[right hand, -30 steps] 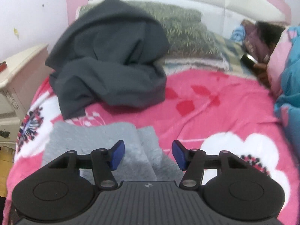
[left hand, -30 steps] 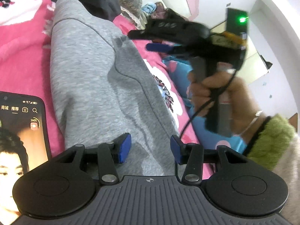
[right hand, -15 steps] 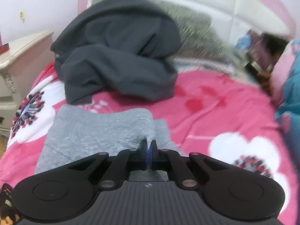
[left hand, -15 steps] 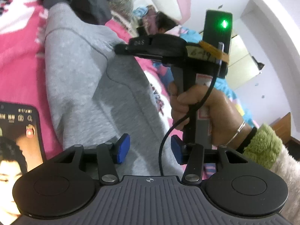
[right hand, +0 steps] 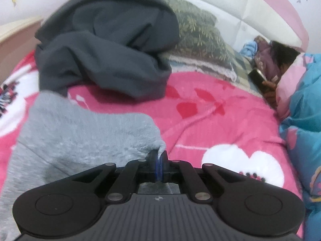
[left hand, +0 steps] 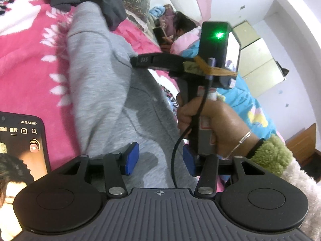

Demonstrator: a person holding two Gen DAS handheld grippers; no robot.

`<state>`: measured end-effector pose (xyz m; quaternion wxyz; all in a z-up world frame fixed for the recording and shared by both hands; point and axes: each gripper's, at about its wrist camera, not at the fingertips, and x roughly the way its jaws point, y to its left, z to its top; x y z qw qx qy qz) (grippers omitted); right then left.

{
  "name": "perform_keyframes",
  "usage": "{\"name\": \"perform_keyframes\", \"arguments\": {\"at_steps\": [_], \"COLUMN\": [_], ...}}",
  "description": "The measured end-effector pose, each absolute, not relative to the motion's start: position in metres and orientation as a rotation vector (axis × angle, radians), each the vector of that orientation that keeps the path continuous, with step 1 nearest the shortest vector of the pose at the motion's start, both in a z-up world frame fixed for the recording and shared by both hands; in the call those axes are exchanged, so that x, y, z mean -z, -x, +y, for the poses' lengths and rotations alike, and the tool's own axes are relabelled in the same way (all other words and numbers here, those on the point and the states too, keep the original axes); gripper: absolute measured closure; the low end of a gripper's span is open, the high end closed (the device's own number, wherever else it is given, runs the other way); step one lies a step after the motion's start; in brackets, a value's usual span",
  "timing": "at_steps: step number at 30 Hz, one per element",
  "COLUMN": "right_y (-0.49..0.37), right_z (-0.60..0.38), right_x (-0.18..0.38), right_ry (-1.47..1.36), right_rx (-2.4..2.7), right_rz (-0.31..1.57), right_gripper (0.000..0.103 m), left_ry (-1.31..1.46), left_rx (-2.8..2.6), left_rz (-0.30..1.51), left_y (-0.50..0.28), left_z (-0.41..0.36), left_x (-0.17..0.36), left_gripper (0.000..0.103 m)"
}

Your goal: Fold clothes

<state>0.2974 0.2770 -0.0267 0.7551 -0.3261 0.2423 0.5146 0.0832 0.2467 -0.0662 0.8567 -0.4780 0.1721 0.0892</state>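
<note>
At the near left a lit phone [left hand: 22,150] lies on the pink bed cover [left hand: 30,70]. The grey garment [left hand: 100,84] stretches from near to far across that cover. The left tool [left hand: 158,158] hovers over its near end, blue pads spread, nothing between them. To the right, the right hand [left hand: 208,124] holds the right tool [right hand: 159,165], pressed together and pinching the garment's far corner. Beyond lies a dark grey garment [right hand: 108,48].

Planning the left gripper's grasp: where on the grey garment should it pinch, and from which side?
Probably the near hem of the grey garment, lying flat just ahead of the open left gripper. Come in low from the near side; the right gripper already pinches the other corner.
</note>
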Motion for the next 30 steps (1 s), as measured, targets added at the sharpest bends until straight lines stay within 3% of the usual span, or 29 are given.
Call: {"name": "perform_keyframes", "arguments": {"at_steps": [4, 5, 7, 19, 24, 30], "right_y": [-0.301, -0.303, -0.307, -0.289, -0.26, -0.262], "right_z": [0.272, 0.266, 0.256, 0.03, -0.007, 0.022], "right_x": [0.028, 0.02, 0.002, -0.129, -0.118, -0.057], "right_ry": [0.678, 0.661, 0.627, 0.243, 0.218, 0.286], "right_rx": [-1.117, -1.101, -1.07, -0.826, -0.864, -0.938], "right_rz": [0.541, 0.542, 0.543, 0.5, 0.585, 0.717], "right_gripper": [0.095, 0.076, 0.051, 0.051, 0.053, 0.063], "left_ry": [1.003, 1.001, 0.998, 0.93, 0.766, 0.635], "left_rx": [-0.189, -0.188, -0.187, -0.052, -0.043, -0.191], "left_rz": [0.362, 0.362, 0.357, 0.367, 0.428, 0.473], "left_y": [-0.082, -0.084, -0.084, -0.075, -0.107, -0.144], "left_z": [0.248, 0.249, 0.252, 0.295, 0.339, 0.374], "left_x": [0.066, 0.065, 0.063, 0.025, 0.003, 0.038], "left_gripper": [0.055, 0.055, 0.055, 0.055, 0.054, 0.058]}}
